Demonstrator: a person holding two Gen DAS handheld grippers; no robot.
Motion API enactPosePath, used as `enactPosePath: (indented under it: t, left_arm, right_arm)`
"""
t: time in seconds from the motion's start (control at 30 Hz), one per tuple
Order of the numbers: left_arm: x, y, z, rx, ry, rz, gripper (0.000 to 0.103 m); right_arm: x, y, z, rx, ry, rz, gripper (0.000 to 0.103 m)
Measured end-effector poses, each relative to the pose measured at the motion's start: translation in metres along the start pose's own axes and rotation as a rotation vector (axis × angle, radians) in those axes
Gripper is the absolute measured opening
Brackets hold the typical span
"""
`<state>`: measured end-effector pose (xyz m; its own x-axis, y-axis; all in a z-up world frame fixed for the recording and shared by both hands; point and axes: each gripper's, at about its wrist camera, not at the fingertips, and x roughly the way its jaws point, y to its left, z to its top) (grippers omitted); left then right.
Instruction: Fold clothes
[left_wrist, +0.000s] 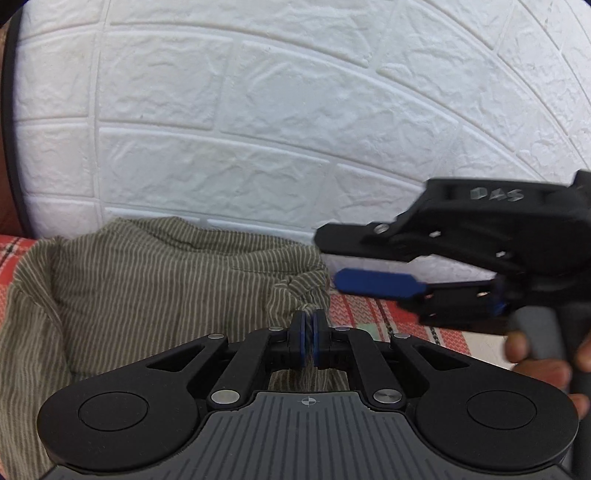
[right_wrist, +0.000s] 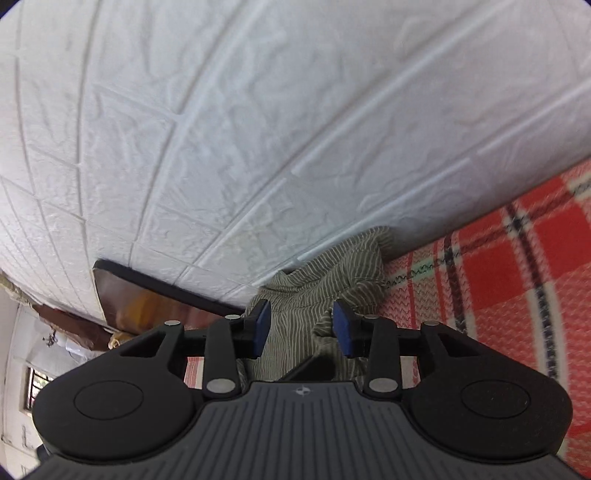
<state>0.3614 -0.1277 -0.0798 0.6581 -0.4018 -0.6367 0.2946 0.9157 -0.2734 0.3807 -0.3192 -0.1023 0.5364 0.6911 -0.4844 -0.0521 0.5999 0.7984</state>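
**Desk:** What do you have on the left side?

**Me:** My left gripper (left_wrist: 309, 332) is clamped on a bunched fold of the striped garment (left_wrist: 147, 295). The 2 blue pads are pressed together with the twisted cloth pinched between them. The cloth is olive with thin pale stripes, and it rises from the pinch and spreads away to the left of the view in a loose heap.

**Desk:** Where does that garment lie?

**Me:** On the red checked blanket (left_wrist: 369, 314), pushed up against the white brick-pattern wall (left_wrist: 258, 110). In the right wrist view the garment (right_wrist: 325, 266) lies in the corner where the blanket (right_wrist: 517, 258) meets the wall (right_wrist: 258, 129).

**Desk:** And the right side?

**Me:** My right gripper (right_wrist: 303, 326) has its jaws apart. Striped cloth shows in the gap between the 2 pads, but neither pad presses on it, so I read nothing as held there. From the left wrist view I see that same gripper (left_wrist: 340, 266) side-on, coming in from the right, its tips just beside the pinched bunch. One blue pad (left_wrist: 376, 283) is in plain sight. A hand (left_wrist: 535, 354) grips its grey handle at the right edge, a bit blurred.

**Desk:** Anything else in frame?

**Me:** A dark-edged brown board (right_wrist: 147, 295) at the wall's foot, left of the right wrist view.
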Motion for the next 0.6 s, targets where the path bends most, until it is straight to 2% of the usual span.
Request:
enactPosePath:
  t: [0.17,0.27,0.43,0.47,0.53,0.6]
  left_arm:
    - [-0.005,0.001,-0.003,0.019,-0.020,-0.007,0.019]
    - [-0.007,0.005,-0.002,0.018,-0.019,-0.016,0.023]
    - [-0.006,0.009,-0.004,0.016,-0.013,-0.029,0.024]
    - [-0.006,0.009,-0.005,0.016,-0.009,-0.033,0.024]
    - [-0.006,0.010,-0.007,0.010,0.005,-0.043,0.025]
    - [-0.012,0.012,-0.007,0.016,-0.017,-0.048,0.026]
  right_arm:
    - [0.004,0.010,-0.006,-0.086,0.055,-0.041,0.042]
    - [0.019,0.017,-0.009,-0.116,0.075,-0.061,0.041]
    - [0.041,0.035,-0.015,-0.250,0.115,-0.158,0.039]
    - [0.046,0.038,-0.017,-0.283,0.122,-0.192,0.034]
    - [0.048,0.040,-0.019,-0.310,0.122,-0.226,0.010]
    - [0.045,0.040,-0.020,-0.321,0.110,-0.227,0.006]
